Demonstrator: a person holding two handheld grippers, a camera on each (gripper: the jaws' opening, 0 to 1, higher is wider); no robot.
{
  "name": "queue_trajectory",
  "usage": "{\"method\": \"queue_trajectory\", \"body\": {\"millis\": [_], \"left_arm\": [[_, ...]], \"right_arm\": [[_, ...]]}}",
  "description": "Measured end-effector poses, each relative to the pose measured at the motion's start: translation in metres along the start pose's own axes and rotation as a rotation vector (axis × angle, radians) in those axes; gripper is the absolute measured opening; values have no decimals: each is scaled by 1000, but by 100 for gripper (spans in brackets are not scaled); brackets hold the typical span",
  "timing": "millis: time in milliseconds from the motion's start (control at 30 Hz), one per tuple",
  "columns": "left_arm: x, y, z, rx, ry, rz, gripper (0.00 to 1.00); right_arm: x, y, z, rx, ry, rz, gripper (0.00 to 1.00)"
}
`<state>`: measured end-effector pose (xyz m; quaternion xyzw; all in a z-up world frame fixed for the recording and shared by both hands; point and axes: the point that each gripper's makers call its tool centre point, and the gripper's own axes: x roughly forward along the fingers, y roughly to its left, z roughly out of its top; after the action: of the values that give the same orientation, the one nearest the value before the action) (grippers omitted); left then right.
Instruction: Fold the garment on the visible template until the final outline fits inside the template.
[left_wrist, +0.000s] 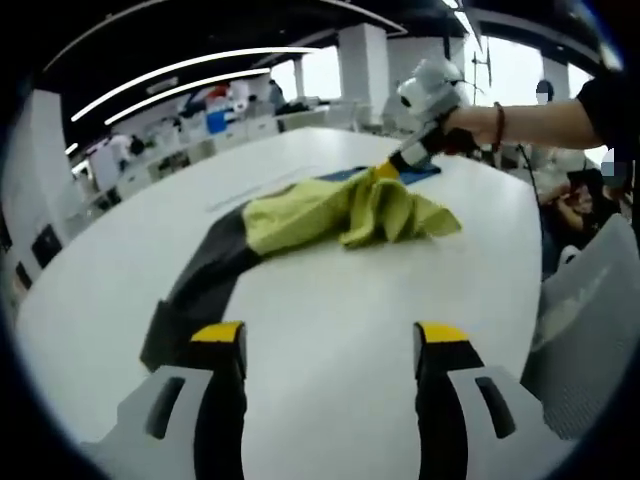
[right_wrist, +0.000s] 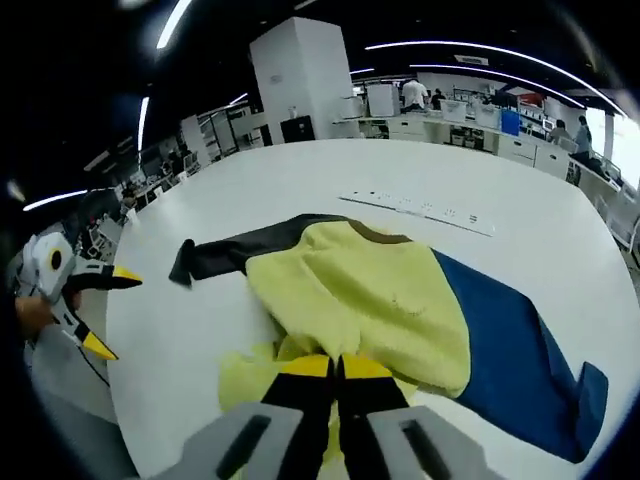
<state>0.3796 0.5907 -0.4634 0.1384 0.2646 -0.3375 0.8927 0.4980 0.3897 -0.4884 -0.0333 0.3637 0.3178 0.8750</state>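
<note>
Soft yellow garment (right_wrist: 360, 290) bunched, right tongs (right_wrist: 335, 368) pinching it

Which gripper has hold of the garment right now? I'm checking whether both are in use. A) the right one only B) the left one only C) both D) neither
A: in the right gripper view the right gripper has its jaws shut on the yellow cloth of the garment, while the left gripper hangs open over the bare table.
</note>
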Motion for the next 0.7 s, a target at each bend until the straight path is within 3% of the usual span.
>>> {"method": "queue_trajectory", "body": {"millis": [333,500,600,700], "left_arm": [[10,-5,8,-2,-2,-21,54],[12,-5,15,-1,-10,-23,52],[15,-3,21,-4,-23,-21,50],[20,-2,27,-21,-35,-25,48]], "right_arm": [[5,-1,-15,-18,36,-13,0],[-4,2,-7,6,3,-17,0],[-15,4,-4,9,-19,-21,13],[-28,8,-5,18,-38,-20,17]]}}
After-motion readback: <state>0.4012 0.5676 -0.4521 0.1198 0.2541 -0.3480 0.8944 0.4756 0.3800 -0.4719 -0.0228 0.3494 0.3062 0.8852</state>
